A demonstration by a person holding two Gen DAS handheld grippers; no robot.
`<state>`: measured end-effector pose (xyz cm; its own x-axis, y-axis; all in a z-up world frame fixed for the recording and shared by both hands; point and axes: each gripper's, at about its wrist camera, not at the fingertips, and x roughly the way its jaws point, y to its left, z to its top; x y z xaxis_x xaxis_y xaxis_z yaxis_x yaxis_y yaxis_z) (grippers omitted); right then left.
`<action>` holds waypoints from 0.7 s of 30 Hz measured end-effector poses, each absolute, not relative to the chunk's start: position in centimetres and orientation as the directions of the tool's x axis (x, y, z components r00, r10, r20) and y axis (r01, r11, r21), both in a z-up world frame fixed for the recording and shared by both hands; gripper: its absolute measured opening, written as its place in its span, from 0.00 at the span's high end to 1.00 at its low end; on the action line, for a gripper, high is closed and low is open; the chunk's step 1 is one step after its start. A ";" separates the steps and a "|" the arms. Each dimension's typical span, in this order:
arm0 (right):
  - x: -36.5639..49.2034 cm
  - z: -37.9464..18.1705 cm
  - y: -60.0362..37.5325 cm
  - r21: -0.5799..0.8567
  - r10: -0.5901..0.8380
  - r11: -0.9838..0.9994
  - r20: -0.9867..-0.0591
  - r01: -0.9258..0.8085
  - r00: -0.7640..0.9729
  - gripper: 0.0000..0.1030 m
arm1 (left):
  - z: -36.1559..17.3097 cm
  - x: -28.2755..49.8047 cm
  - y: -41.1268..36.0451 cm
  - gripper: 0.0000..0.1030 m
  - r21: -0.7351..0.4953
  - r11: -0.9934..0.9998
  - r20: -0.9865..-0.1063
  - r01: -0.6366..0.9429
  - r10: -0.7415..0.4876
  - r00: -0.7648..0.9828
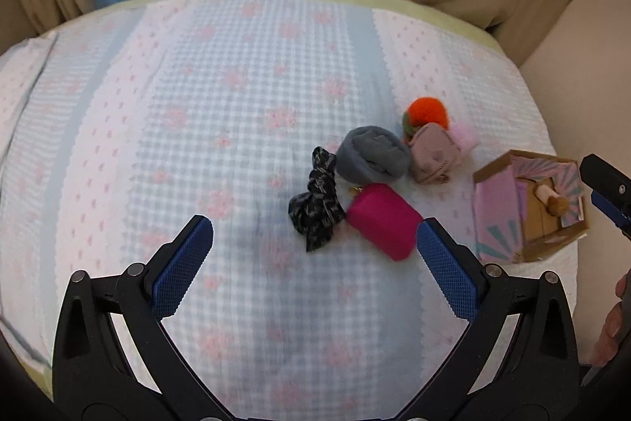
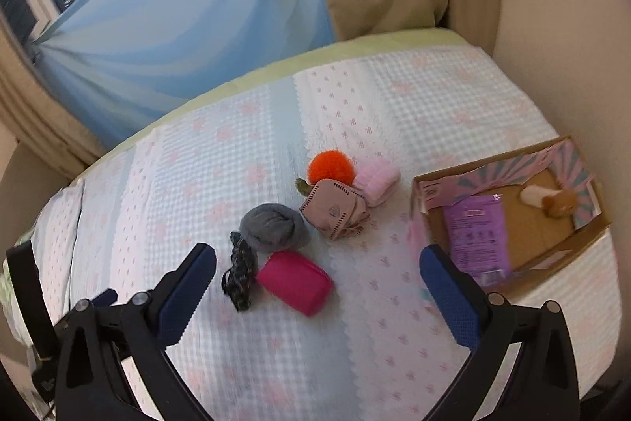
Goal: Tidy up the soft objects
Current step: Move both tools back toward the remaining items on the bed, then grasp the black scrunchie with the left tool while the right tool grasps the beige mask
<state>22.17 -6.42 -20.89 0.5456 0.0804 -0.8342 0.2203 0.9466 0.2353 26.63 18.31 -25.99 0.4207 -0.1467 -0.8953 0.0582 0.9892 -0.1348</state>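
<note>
Your left gripper [image 1: 314,237] and right gripper [image 2: 317,271] both hang spread wide, holding nothing. Six soft things cluster mid-bed: pink pouch [image 2: 295,282], dark scrunchie [image 2: 239,271], grey roll [image 2: 274,227], orange pompom [image 2: 330,165] (half hidden behind a beige mask [image 2: 334,210]), pink roll [image 2: 376,180]. The box [image 2: 560,247] sits near the bed's [image 2: 236,152] right edge; plenty of bare bedspread left.
</note>
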 end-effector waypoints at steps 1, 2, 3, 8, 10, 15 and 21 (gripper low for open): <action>22.9 -21.6 -6.3 0.236 0.077 0.944 -0.838 0.231 0.540 0.00 | -26.7 27.2 18.3 0.00 -0.133 0.989 -0.898 0.058 -0.145 0.415; 24.0 -22.7 -6.2 0.237 0.073 0.940 -0.844 0.246 0.532 0.00 | -27.8 28.3 18.2 0.00 -0.133 0.989 -0.902 0.059 -0.145 0.405; 24.7 -23.6 -6.2 0.238 0.072 0.937 -0.847 0.255 0.526 0.00 | -28.6 29.0 18.2 0.00 -0.136 0.989 -0.906 0.058 -0.148 0.396; 28.6 -29.1 -6.6 0.240 0.059 0.917 -0.873 0.320 0.484 0.00 | -33.0 32.3 17.7 0.01 -0.150 0.986 -0.922 0.073 -0.166 0.349; 29.6 -31.0 -6.8 0.235 0.053 0.912 -0.880 0.337 0.472 0.02 | -35.2 33.6 17.0 0.01 -0.139 0.986 -0.929 0.091 -0.162 0.334; 32.2 -37.0 -7.4 0.251 0.069 0.892 -0.898 0.377 0.434 0.11 | -40.0 35.4 16.2 0.09 -0.149 0.985 -0.941 0.092 -0.169 0.292; 33.3 -41.1 -8.6 0.316 0.115 0.851 -0.892 0.420 0.437 0.29 | -43.9 36.3 15.4 0.20 -0.144 0.985 -0.955 0.095 -0.163 0.249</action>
